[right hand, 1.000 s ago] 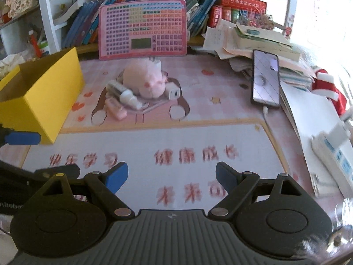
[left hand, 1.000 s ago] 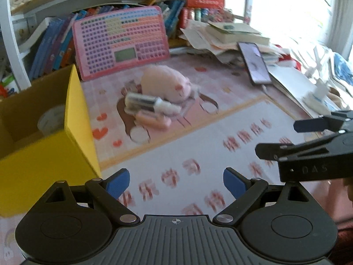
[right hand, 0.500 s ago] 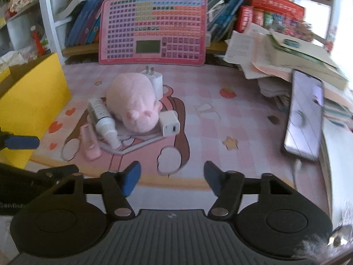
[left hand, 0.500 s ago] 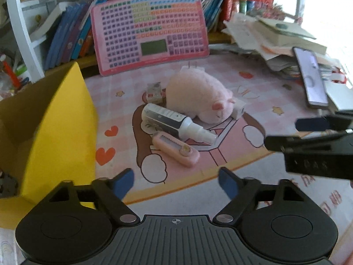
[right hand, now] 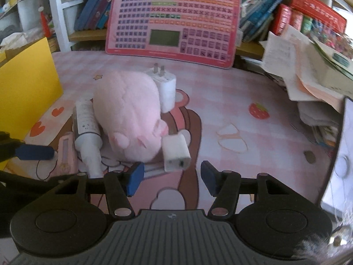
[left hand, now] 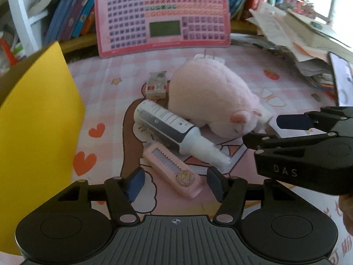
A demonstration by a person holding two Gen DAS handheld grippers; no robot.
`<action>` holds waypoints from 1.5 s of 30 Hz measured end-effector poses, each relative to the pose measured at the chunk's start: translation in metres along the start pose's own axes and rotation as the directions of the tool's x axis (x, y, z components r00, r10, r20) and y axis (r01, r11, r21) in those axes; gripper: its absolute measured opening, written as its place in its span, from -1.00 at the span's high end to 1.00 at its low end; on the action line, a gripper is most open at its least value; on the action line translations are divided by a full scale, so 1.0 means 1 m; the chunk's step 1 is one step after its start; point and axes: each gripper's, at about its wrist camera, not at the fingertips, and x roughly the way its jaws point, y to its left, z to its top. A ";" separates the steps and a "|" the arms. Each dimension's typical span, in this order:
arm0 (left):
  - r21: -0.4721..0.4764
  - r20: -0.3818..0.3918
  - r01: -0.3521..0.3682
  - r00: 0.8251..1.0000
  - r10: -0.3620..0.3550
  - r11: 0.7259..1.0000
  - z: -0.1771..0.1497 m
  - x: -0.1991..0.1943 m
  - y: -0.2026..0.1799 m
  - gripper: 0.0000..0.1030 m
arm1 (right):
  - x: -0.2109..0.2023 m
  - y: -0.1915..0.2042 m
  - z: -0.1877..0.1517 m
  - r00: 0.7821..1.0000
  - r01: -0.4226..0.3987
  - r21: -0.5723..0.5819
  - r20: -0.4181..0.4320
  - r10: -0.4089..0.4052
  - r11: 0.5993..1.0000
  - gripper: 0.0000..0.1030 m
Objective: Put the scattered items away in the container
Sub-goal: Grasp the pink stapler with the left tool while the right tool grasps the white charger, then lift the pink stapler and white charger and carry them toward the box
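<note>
Now left gripper (left hand: 175,182) closing, pink comb case (left hand: 172,169) between its jaws, untouched, right gripper (right hand: 171,177) closing, white charger (right hand: 176,152) just ahead, jaws empty.

My left claw over the pink case

My left gripper (left hand: 175,182) is closing around the pink case (left hand: 172,169), pads not touching; the spray bottle (left hand: 174,132) lies just beyond, against the plush toy (left hand: 211,103).

Soft daylight from the blown-out upper right, fisheye-bent edges, dark corners, slight blur.
</note>
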 end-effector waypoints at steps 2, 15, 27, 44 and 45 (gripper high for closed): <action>-0.006 0.004 -0.004 1.000 0.004 1.000 0.001 0.001 0.000 -0.21 | 0.006 0.000 0.004 1.000 -0.005 -0.001 -0.006 0.005 1.000 -0.02; -0.058 -0.005 -0.003 1.000 0.003 0.998 -0.004 -0.006 0.015 0.56 | -0.002 -0.007 0.000 0.999 -0.028 0.050 0.025 0.027 0.998 0.54; -0.092 0.027 0.126 0.992 -0.124 0.988 -0.039 -0.077 0.031 0.55 | -0.075 -0.005 -0.041 0.993 -0.115 0.177 0.012 0.115 0.977 0.54; -0.045 0.043 0.222 0.974 -0.221 0.974 -0.087 -0.117 0.034 0.55 | -0.124 0.060 -0.082 0.996 -0.092 0.093 -0.014 0.094 0.991 0.54; -0.038 0.046 0.229 0.973 -0.227 0.973 -0.090 -0.120 0.038 0.55 | -0.127 0.065 -0.083 0.996 -0.088 0.092 -0.010 0.089 0.992 0.54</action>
